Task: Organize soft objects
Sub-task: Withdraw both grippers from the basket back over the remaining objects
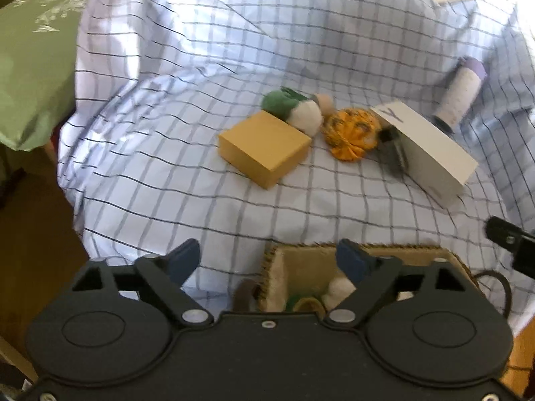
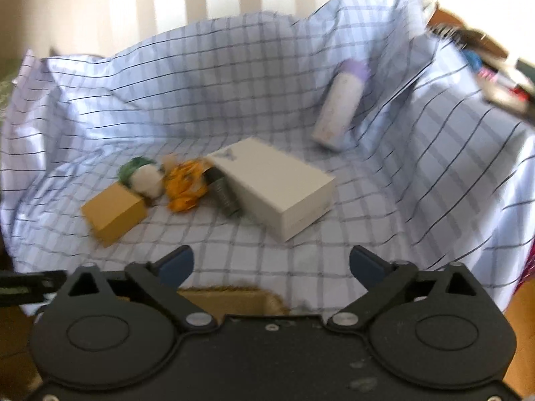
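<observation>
- Left gripper [image 1: 264, 260]: jaws wide, nothing between them, hanging over the basket [image 1: 458, 260].
- Right gripper [image 2: 271, 264]: jaws wide too, empty, above the basket's near rim.
- Inside the basket: a white ball [image 1: 339, 289] and something green beside it, so some soft things look already sorted; the rest of the contents hidden by the gripper body.
- Beyond the basket, on the checked cloth [image 1: 167, 173]: a green-and-white plush [image 1: 297, 110] and an orange plush [image 1: 352, 128], touching, between the tan box [image 1: 264, 148] and the white box [image 1: 431, 147].
- Dark ribbed thing [image 1: 394, 153] against the white box: soft or not, cannot tell.
- Bottle [image 1: 459, 95] farther off, lying apart.
- Judged roughly midway: at least two soft things left to fetch.
</observation>
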Tool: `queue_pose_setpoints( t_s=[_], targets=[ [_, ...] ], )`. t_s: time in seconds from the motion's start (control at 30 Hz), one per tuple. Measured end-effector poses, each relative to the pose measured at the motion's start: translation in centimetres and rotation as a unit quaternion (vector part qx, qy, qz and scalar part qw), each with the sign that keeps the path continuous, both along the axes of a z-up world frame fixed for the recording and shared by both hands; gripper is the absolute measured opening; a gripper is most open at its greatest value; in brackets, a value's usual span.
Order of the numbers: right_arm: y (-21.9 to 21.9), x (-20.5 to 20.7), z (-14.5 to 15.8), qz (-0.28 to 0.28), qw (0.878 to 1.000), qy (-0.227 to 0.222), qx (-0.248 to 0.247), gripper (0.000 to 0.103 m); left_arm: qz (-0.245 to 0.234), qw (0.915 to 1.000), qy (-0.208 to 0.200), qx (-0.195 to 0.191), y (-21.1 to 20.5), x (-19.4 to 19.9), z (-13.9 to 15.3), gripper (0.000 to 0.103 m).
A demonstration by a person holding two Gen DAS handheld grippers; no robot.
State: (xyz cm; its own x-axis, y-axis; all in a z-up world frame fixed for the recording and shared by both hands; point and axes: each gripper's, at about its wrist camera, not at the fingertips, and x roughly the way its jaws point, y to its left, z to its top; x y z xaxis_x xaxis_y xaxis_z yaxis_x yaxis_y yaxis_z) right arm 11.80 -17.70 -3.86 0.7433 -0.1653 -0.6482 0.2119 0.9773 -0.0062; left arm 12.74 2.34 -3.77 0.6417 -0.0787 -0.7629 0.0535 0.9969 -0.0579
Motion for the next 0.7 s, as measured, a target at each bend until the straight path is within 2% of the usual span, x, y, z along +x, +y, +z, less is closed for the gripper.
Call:
queue_pose_setpoints(
  t_s=[0.2, 0.47, 0.57, 0.7],
  targets=[
    [-0.9, 0.7, -0.2, -0.028, 0.999, -0.011, -0.034, 0.102, 0.033, 0.9991, -0.019, 0.018, 1.2, 0.6, -0.1, 0.089],
    [-1.9, 2.4, -2.1, -0.057, 0.996, -0.006, -0.07, 0.102, 0.041, 0.9982, -0.017, 0.04, 1.3, 1.7, -1.7, 0.089],
    [-2.1, 3.1, -2.5, -0.066, 0.996, -0.002, -0.067, 0.102, 0.045, 0.9981, -0.014, 0.041, 1.3, 2.0, -2.3, 0.089],
    [-1.9, 3.0, -2.2, -0.111, 0.986, -0.031, -0.118, 0.102, 0.055, 0.9978, -0.013, 0.035, 1.7, 2.3, -2.5, 0.089]
  ],
)
